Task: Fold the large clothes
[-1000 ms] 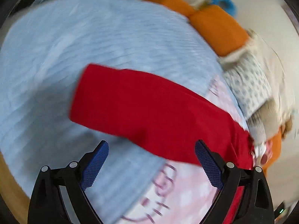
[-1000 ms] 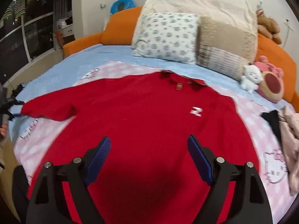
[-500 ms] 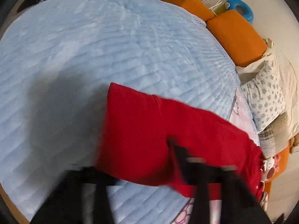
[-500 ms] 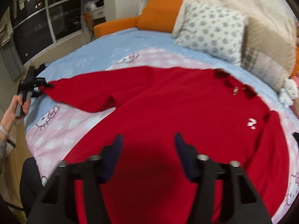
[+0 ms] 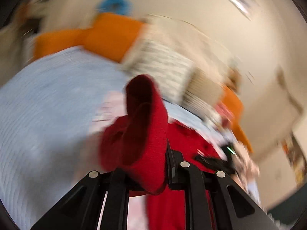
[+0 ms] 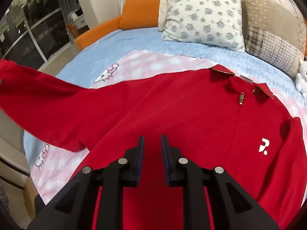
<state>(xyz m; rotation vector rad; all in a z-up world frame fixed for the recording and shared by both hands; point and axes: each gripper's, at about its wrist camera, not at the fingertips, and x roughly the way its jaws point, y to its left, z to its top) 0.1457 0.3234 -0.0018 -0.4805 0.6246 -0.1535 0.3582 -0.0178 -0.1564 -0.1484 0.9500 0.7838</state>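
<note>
A red polo shirt (image 6: 191, 115) lies front up on the bed, with its collar toward the pillows. Its long sleeve (image 6: 48, 99) is lifted off the bed and stretches out to the left. In the blurred left wrist view, my left gripper (image 5: 145, 153) is still closing, its jaws clamped on the bunched end of that sleeve (image 5: 142, 118). The cloth hides its left finger. My right gripper (image 6: 152, 136) hovers over the shirt's body. Its jaws are closing with a narrow gap left, and no fold of cloth shows between the pads.
A pink cartoon-cat blanket (image 6: 145, 65) lies under the shirt on a light blue bedspread (image 6: 134, 38). A floral pillow (image 6: 203, 13) and a plaid pillow (image 6: 272, 44) lean on the orange headboard (image 6: 142, 7). A white plush toy (image 6: 302, 76) is at the right, and a dark window (image 6: 28, 28) at the left.
My left gripper has shut on the sleeve end and swung it up off the bed. My right gripper's jaws have gone from wide to a narrow gap while shifting over the shirt.
</note>
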